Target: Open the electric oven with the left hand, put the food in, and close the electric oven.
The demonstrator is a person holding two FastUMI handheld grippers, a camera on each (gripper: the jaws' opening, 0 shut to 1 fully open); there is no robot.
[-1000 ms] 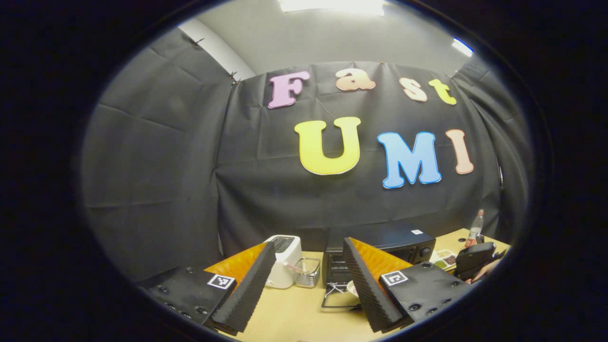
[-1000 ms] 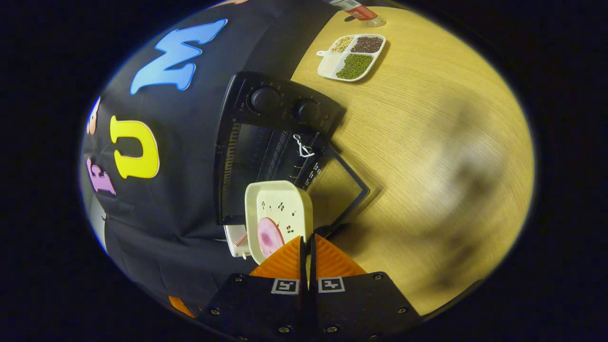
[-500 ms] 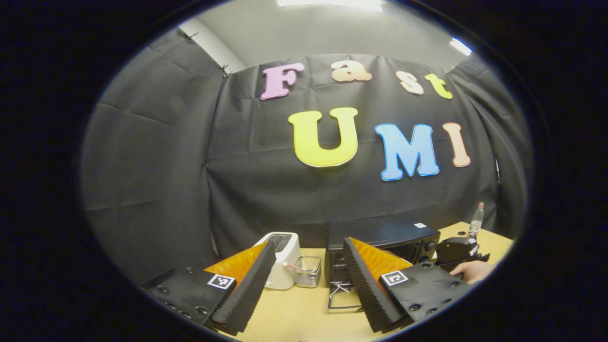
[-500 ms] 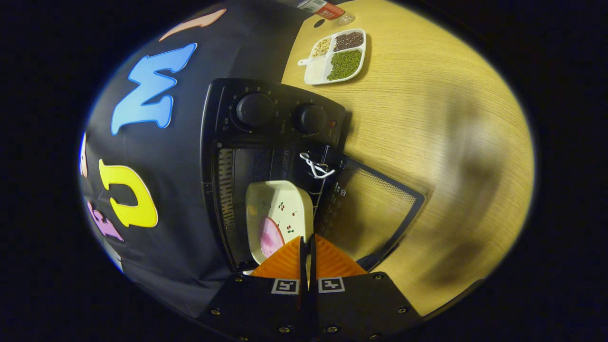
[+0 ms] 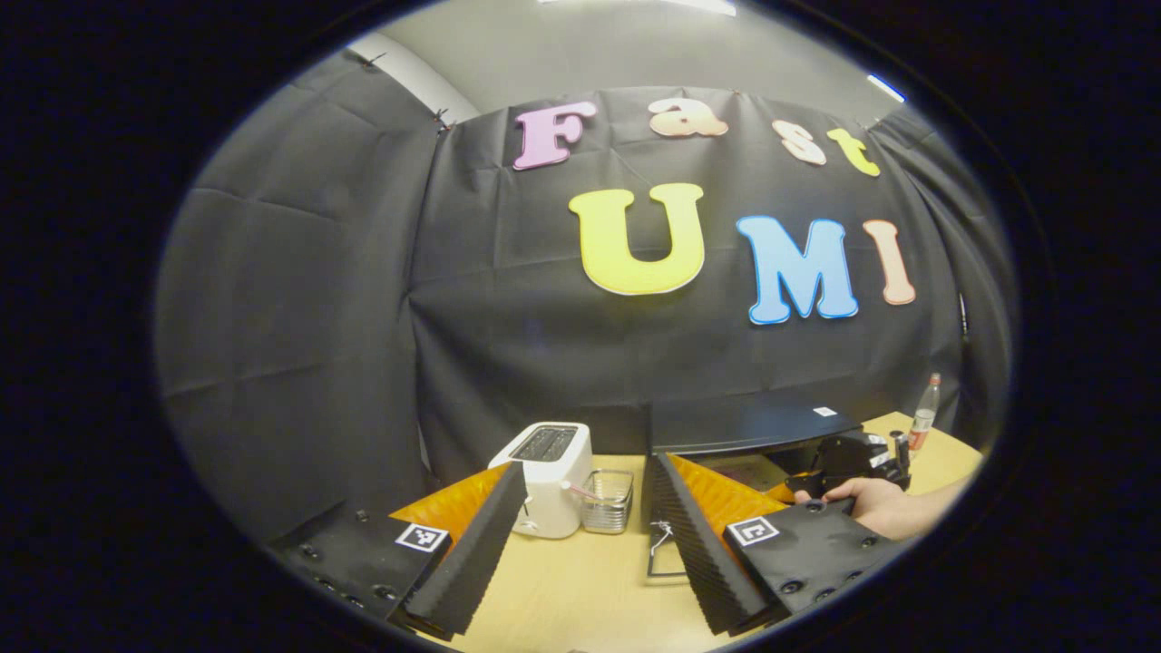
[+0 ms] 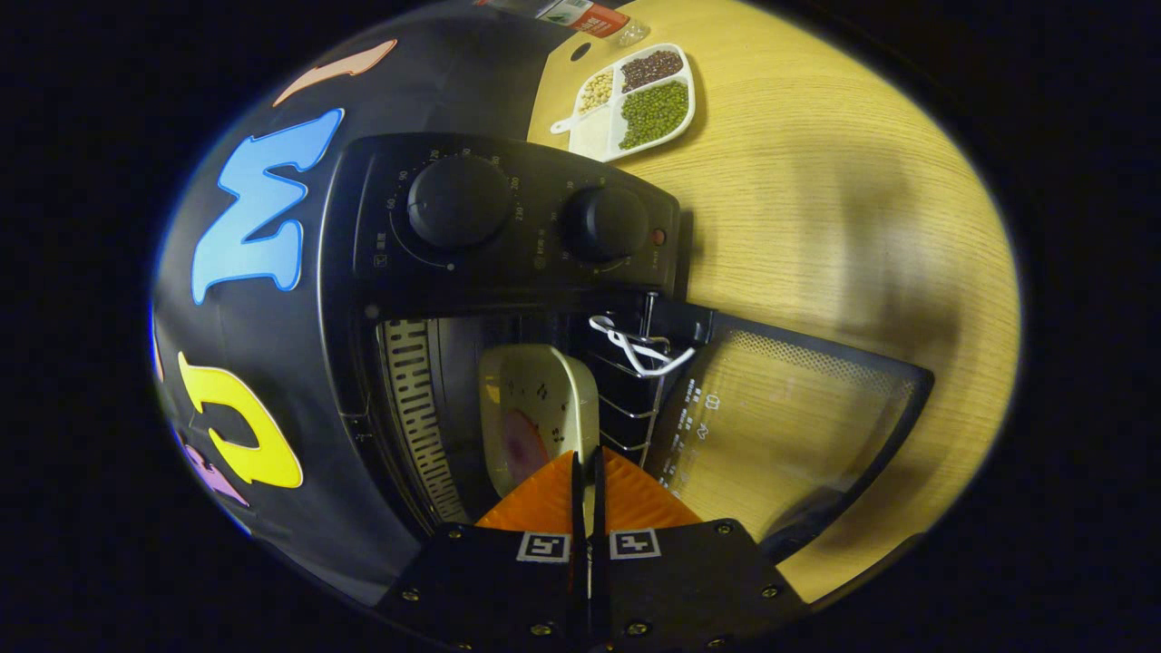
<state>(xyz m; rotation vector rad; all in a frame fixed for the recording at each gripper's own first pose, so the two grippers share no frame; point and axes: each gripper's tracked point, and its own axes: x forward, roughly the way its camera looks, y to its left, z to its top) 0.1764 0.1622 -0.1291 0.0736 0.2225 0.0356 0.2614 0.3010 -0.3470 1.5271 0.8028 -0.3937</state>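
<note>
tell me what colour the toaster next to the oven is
White toaster, clearest in the left gripper view.

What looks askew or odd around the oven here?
Nothing spilled or damaged. The plate, pinched by the right gripper, enters the oven past its open door. A white cord hangs loosely looped on the rack.

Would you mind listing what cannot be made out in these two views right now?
- Right gripper view: the plate's near rim, behind the right gripper.
- Right gripper view: the oven's dial markings, too small.
- Left gripper view: the oven door, partly behind the left gripper's finger.
</note>
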